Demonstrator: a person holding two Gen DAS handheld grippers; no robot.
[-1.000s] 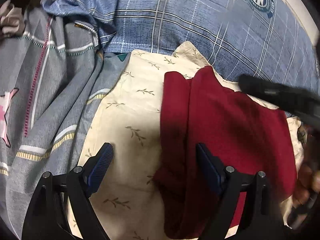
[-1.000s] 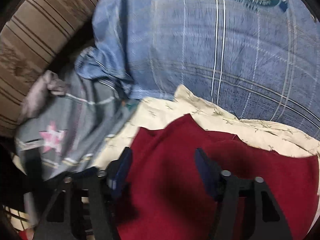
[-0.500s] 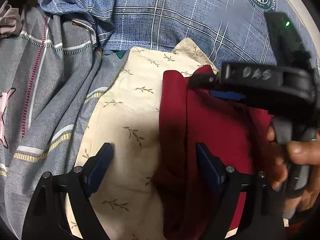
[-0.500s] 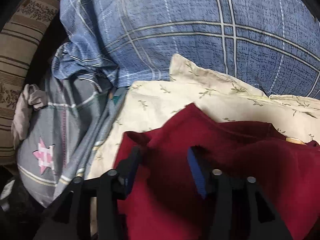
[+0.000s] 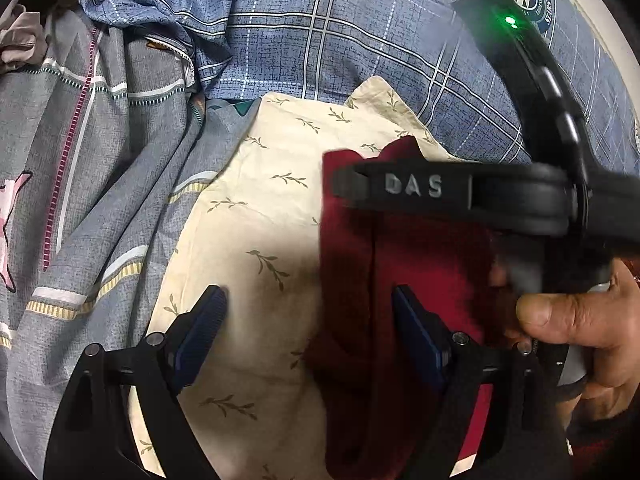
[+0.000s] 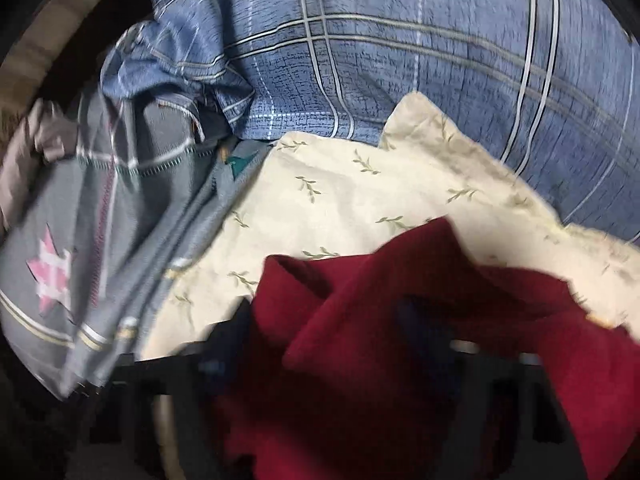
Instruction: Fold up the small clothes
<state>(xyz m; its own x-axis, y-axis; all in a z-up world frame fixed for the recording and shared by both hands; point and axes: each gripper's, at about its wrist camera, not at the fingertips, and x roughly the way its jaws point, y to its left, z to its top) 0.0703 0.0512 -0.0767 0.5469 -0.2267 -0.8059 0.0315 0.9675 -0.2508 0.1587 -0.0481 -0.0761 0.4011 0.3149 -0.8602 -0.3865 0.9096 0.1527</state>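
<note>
A dark red garment (image 5: pixel 404 264) lies partly folded on a cream leaf-print cloth (image 5: pixel 260 208). My left gripper (image 5: pixel 308 332) is open above them, its left finger over the cream cloth and its right finger over the red garment's edge. The right gripper's black body, marked DAS, reaches across the red garment's top edge in the left wrist view (image 5: pixel 440 192), held by a hand (image 5: pixel 576 320). In the right wrist view the red garment (image 6: pixel 400 352) drapes over and between the blurred fingers (image 6: pixel 228 356), so the jaws are hidden.
A blue plaid bedsheet (image 5: pixel 360 40) lies behind the cloths. A grey striped quilt with a pink star (image 5: pixel 80 200) is bunched at the left. A small beige cloth (image 5: pixel 20 44) sits at the far left.
The right gripper has pushed further left and down into the red garment's top edge, lifting cloth over its fingers. My left gripper has stayed open in place.
</note>
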